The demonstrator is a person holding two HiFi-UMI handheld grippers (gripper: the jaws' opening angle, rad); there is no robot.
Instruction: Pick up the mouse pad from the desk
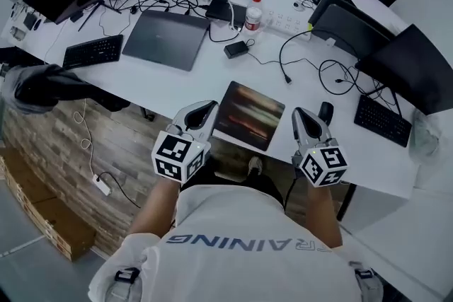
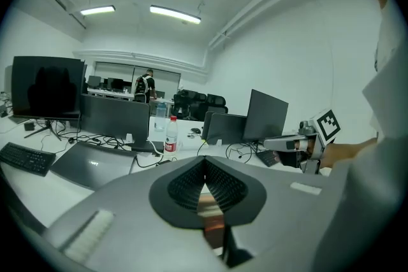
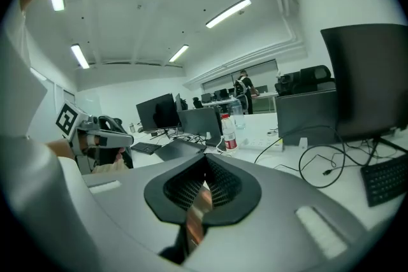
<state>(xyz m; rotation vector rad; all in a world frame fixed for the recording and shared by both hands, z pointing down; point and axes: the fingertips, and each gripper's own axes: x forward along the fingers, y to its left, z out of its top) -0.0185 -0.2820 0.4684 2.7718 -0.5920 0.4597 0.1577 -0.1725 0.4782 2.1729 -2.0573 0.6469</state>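
Clamping opposite mouse pad edges, left gripper and right gripper hold it at the desk rim.

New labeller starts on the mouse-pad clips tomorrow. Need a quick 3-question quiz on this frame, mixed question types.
1. True or false: the mouse pad lies flat on the desk, between the left gripper and the right gripper.
2. In the head view, what lies just left of the closed laptop? A. keyboard B. mug C. notebook
3. Fill in: the jaws of both grippers are ___ (open or shut).

Key: 1 true; 2 A; 3 shut.
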